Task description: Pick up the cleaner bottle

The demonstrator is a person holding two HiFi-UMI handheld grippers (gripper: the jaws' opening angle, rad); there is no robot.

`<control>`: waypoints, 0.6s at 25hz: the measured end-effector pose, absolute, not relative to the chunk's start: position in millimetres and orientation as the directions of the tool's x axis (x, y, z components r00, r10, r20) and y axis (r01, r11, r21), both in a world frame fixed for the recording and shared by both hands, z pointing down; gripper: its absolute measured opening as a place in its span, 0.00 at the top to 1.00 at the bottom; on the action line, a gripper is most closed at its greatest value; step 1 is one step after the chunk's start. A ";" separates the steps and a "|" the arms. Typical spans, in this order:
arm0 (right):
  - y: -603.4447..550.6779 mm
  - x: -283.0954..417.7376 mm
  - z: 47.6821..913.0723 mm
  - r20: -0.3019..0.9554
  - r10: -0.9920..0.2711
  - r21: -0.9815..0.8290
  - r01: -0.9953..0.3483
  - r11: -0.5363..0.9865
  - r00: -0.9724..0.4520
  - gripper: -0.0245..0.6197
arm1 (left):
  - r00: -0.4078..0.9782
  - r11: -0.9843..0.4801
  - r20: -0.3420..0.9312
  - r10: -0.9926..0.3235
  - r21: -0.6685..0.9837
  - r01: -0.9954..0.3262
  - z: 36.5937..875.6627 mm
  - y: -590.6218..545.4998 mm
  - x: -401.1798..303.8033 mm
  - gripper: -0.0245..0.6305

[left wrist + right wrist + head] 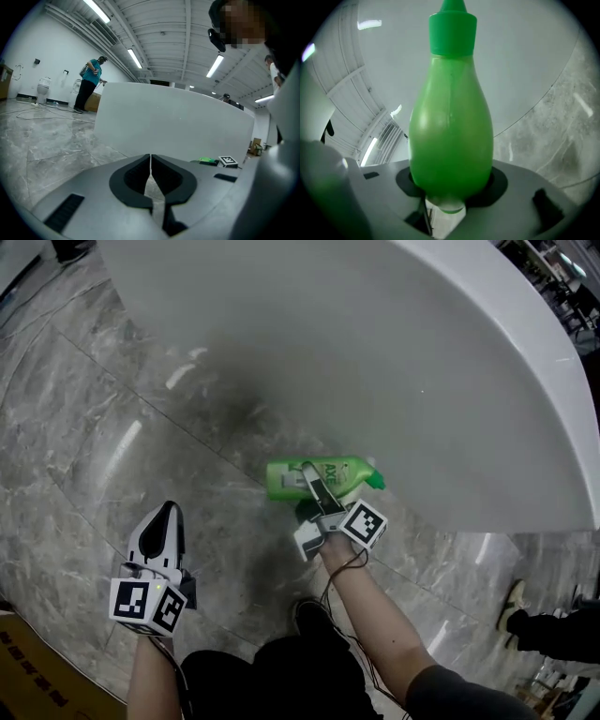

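Because the right gripper [309, 479] pinches the bottle [281, 480] round its belly, it hangs secure beside the counter [422, 362]; left gripper [169, 514] — jaws together, empty — idles farther off.

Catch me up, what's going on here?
A person stands on a marble floor beside a curved white panel, with a handheld gripper in each hand. The right gripper is shut on the green bottle, gripping its body. The bottle lies on its side and seems to be clear of the floor. The left gripper is shut and empty, hanging off to the side.
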State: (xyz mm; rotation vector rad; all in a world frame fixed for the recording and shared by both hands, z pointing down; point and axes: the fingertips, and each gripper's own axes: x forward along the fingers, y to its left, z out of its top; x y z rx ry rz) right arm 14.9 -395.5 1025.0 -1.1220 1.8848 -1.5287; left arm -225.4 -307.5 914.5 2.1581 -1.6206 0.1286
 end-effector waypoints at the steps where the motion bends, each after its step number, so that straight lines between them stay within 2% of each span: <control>1: -392.6 10.6 1006.6 0.131 -0.809 -0.955 -0.292 0.052 -0.573 0.65 | 0.307 -0.217 0.332 -0.892 0.282 -0.934 901.3 -304.4 -225.5 0.93; 15: -339.1 -65.1 714.4 0.064 -0.690 -0.956 -0.242 0.164 -0.721 0.65 | 0.253 -0.131 0.357 -0.899 0.332 -0.934 663.6 -224.7 -241.9 0.93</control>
